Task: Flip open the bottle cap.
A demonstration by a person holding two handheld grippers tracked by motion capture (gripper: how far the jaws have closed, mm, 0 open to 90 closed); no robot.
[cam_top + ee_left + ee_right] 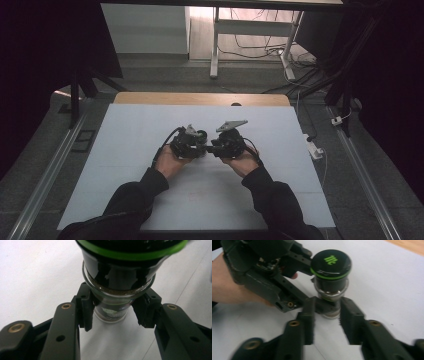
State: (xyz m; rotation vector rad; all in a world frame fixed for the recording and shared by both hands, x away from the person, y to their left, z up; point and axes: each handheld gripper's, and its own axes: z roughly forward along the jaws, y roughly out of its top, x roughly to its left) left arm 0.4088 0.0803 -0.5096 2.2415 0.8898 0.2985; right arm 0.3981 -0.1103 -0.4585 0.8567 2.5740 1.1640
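Note:
A small glass jar with a black cap, green ring and green logo holds brown powder. My left gripper is shut on the jar's glass body, just under the cap, and holds it above the white table. My right gripper stands open, its jaws flanking the jar's lower end at about the jar's width. In the right gripper view the left gripper's fingers reach in from the left, held by a hand. From above, both grippers meet tip to tip around the jar at mid-table.
A white sheet covers most of the table, with a wooden strip bare at the far edge. Metal rails run along both sides on the floor. A white desk frame and cables stand beyond the table.

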